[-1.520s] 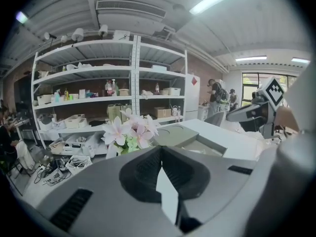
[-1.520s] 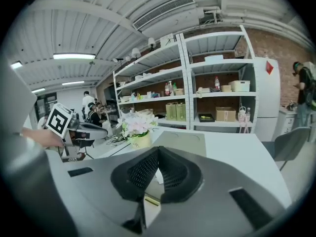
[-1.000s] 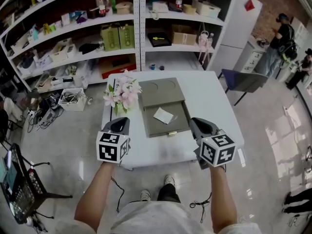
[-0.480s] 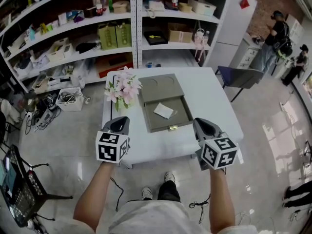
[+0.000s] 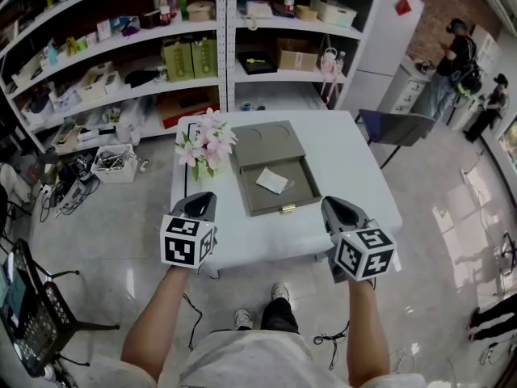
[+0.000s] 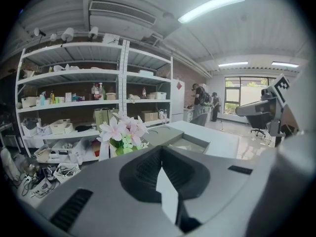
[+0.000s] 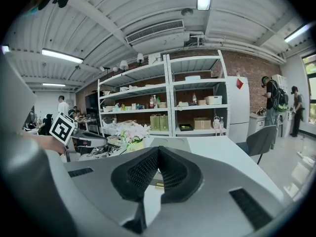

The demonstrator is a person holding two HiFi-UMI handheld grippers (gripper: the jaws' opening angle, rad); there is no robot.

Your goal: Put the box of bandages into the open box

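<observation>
Both my tongs are closed and empty: left tongs and right tongs hang at the near edge of the table, barely shifted this past second. The bandage box lies inside the open box as before. I judge placement complete.

White bench seen standing on glossy grey floor. Pink flowers in vase placed at bench's far left corner. Grey chair set just beyond far right corner. Tall white shelving ranged behind far edge, loaded with clutter: green bags, cardboard box. Wire basket left on floor off bench's left edge. Two people seen well beyond chair.
</observation>
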